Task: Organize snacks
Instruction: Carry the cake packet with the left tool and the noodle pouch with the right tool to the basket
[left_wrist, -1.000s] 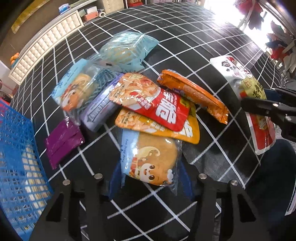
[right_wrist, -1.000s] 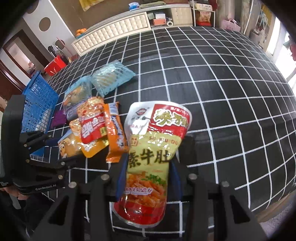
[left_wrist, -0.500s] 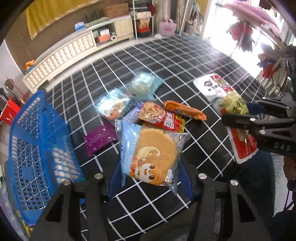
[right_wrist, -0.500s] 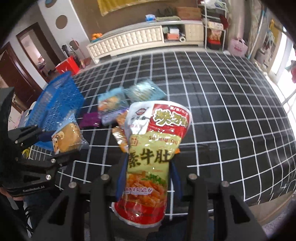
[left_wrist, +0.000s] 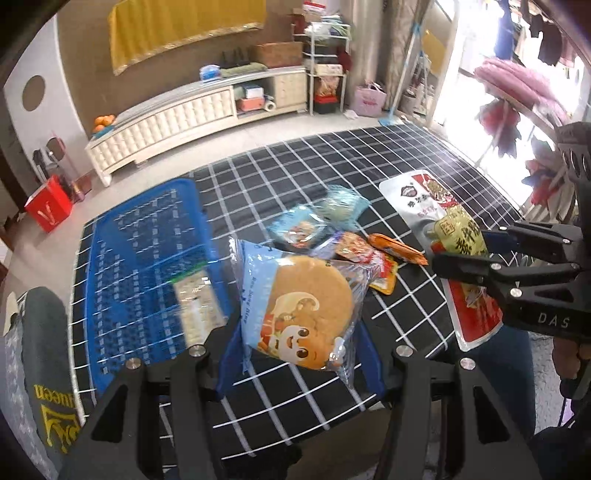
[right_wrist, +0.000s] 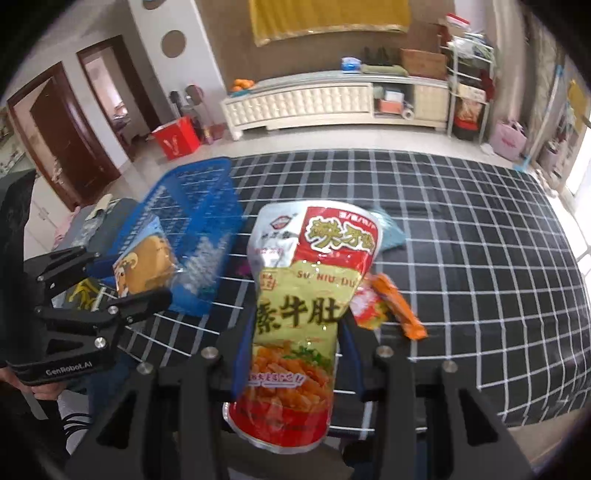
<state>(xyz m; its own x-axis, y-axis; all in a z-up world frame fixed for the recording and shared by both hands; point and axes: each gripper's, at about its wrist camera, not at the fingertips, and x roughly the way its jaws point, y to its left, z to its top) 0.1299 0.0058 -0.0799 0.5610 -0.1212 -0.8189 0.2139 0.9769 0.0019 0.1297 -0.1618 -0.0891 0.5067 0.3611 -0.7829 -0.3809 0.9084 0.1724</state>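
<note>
1. A clear-and-blue cookie packet (left_wrist: 295, 306) with a cartoon figure is gripped by the left claw (left_wrist: 295, 354), its blue pads pressed against the packet's lower sides; the packet is held above the near edge of the desk (left_wrist: 406, 177).
2. A tall red, yellow and silver snack pouch (right_wrist: 295, 314) is clamped at its lower half by the right claw (right_wrist: 293, 365), and is held upright above the desk's near edge.
3. In the left wrist view, the right claw is seen at the right with the same pouch pinched between its fingers.
4. In the right wrist view, the left claw is seen at the left, closed on the cookie packet, near the basket.
5. A blue plastic basket (left_wrist: 147, 258) is placed on the left part of the desk, which is covered with a black cloth with a white grid; a pale packet (left_wrist: 199, 306) is seen inside it, blurred.
6. A cluster of snacks is left on the desk between the two claws: an orange stick pack (left_wrist: 397, 248), a red-and-orange packet (left_wrist: 362, 254), a light blue packet (left_wrist: 299, 227) and a teal packet (left_wrist: 341, 205) farther back.
7. A white low cabinet (right_wrist: 314, 103) is seen far behind the desk.
</note>
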